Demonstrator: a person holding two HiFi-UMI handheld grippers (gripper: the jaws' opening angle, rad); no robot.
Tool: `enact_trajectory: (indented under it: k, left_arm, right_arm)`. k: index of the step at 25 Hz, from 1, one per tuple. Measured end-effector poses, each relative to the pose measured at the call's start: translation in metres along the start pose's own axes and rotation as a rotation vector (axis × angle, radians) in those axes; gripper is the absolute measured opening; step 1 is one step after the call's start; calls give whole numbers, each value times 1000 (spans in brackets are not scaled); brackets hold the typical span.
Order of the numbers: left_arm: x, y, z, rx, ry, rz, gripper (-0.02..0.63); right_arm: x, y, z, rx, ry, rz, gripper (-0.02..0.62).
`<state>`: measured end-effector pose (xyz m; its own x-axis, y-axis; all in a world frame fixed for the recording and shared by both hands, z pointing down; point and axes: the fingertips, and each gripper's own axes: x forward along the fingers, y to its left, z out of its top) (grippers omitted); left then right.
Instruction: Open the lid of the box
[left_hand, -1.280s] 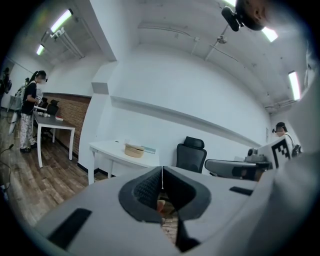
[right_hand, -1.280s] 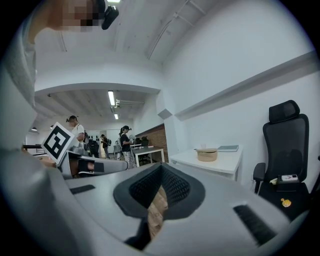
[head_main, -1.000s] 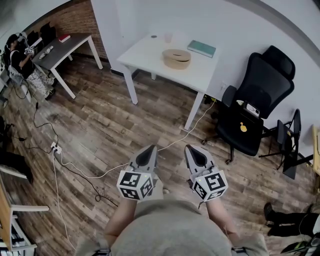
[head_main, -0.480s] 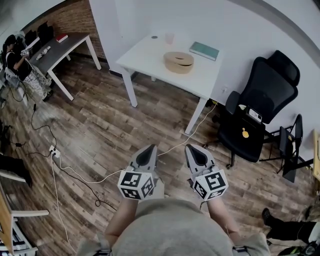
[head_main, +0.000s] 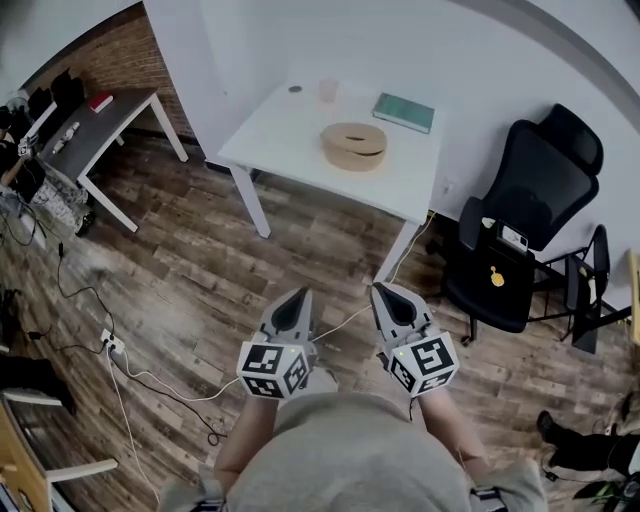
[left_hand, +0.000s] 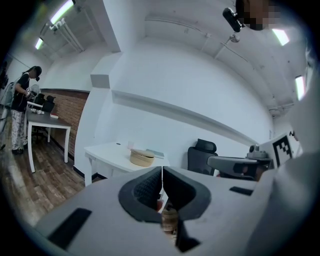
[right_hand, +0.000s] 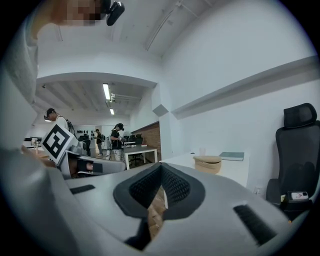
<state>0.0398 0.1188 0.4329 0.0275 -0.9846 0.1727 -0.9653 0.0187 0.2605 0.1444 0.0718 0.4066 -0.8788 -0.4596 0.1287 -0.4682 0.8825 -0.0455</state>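
Head view, first entry: where is the round box (head_main: 353, 145) located?
— It is set on the white table (head_main: 285, 125), lid on, contents not visible. A cup (head_main: 328, 90) is stood behind it.
— How are the jaws noted?
— Left gripper (head_main: 298, 300) and right gripper (head_main: 388, 296) are held over the wooden floor (head_main: 200, 260), well apart from the box. Both jaw pairs are pressed together, with nothing gripped.

Table (head_main: 280, 120) well ahead of both jaw pairs. Box (head_main: 353, 145) on it, book (head_main: 404, 112) behind box to R, cup (head_main: 328, 90) behind to L. Chair (head_main: 520, 230) ahead-R of R gripper (head_main: 386, 294); desk (head_main: 110, 115) far ahead-L of L gripper (head_main: 297, 300).
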Motion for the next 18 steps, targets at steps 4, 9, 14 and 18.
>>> enact_trajectory:
  k: [4,9,14,18]
  left_arm:
    - [33,31,18,18,12,-27,8]
    - [69,63,33,34,28,-67,8]
    - [99,93,45,46,41,-92,8]
    - [119,112,51,55,48,-113,8]
  right_arm:
    - [43,-12,11,-3,-2,-30,-2]
    - [90,-23,21,-3,-13,-65,-2]
    - [129,-31,27,-7,-14,-90,-2]
    - [156,-40,28,-6,-20,-109,-2]
